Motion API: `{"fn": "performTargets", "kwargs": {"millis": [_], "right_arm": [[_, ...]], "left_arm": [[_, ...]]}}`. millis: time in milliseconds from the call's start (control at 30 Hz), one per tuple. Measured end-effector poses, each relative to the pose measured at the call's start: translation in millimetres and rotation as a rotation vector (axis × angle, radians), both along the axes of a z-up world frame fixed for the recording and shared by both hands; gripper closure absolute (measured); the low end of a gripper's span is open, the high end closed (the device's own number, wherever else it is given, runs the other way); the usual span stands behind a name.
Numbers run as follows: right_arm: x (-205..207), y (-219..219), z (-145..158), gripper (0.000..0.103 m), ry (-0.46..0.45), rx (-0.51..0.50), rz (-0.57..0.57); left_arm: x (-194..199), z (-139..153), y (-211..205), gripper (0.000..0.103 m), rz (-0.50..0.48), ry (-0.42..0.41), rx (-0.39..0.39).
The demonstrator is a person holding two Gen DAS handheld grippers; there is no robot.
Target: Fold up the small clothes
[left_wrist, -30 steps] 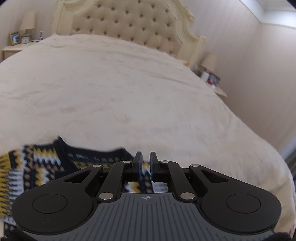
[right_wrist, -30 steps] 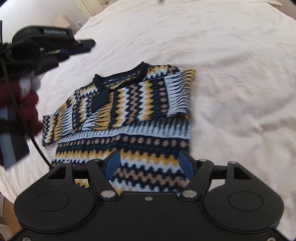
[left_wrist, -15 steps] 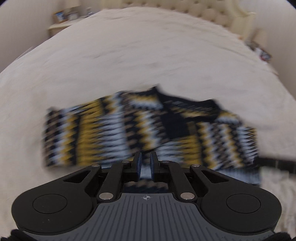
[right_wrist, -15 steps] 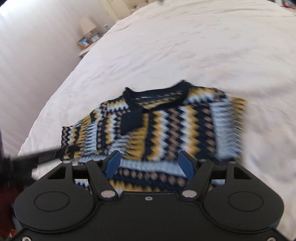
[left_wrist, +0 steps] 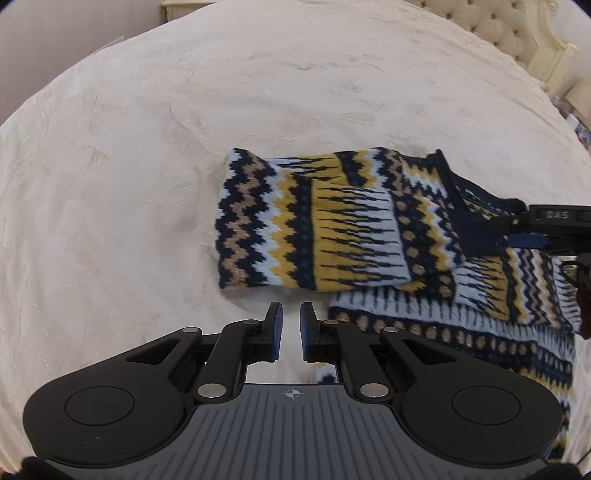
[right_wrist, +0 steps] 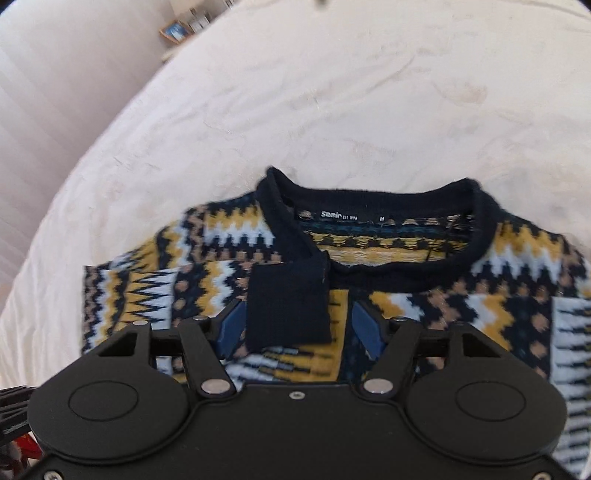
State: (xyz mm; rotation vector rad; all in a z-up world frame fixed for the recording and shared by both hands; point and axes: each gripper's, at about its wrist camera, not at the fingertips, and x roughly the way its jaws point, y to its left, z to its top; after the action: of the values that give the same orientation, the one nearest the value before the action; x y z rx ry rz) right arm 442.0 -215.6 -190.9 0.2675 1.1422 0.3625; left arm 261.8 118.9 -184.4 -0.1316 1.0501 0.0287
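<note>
Cream textured bedspread point(left_wrist: 155, 155) lying rumpled across a wide bed, tufted cream headboard point(left_wrist: 509, 33) curving along the upper right edge, pale nightstand point(left_wrist: 181, 6) standing beyond the far side, framed picture point(right_wrist: 176, 30) resting against a striped pale wall point(right_wrist: 55, 96)

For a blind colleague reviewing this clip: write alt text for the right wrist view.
A zigzag-patterned sweater in navy, yellow, white and tan lies on a cream bed cover, its navy collar toward the camera. The right gripper hovers close over it, jaws open either side of a navy cuff.
</note>
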Motion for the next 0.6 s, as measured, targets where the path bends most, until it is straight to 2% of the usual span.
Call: {"fn": "performTargets", "kwargs": {"millis": [200, 233, 267, 300, 333, 467, 600], "right_arm": [[16.3, 17.9, -21.4, 0.051, 0.067, -0.027, 0.039], [17.5, 21.2, -22.7, 0.058, 0.070, -0.040, 0.043], [18.5, 23.8, -24.1, 0.073, 0.074, -0.049, 0.043], [19.3, 25.3, -24.7, 0.083, 0.078, -0.055, 0.039], [20.1, 26.5, -23.8, 0.087, 0.078, -0.057, 0.033], [13.9, 32.3, 2.5, 0.088, 0.025, 0.003, 0.044], [-4.0, 28.7, 57.7, 0.088, -0.088, 0.102, 0.065]], "left_arm": [[13.0, -9.3, 12.8, 0.093, 0.027, 0.007, -0.019], [14.8, -10.7, 13.6, 0.093, 0.031, 0.008, -0.021], [16.2, -11.2, 14.5, 0.093, 0.034, 0.008, -0.022], [17.5, -11.5, 15.1, 0.093, 0.036, 0.008, -0.022], [18.4, -11.1, 15.9, 0.093, 0.039, 0.007, -0.022], [18.1, -6.6, 17.1, 0.093, 0.053, -0.012, -0.020], [14.7, -0.5, 16.6, 0.093, 0.066, -0.030, -0.020]]}}
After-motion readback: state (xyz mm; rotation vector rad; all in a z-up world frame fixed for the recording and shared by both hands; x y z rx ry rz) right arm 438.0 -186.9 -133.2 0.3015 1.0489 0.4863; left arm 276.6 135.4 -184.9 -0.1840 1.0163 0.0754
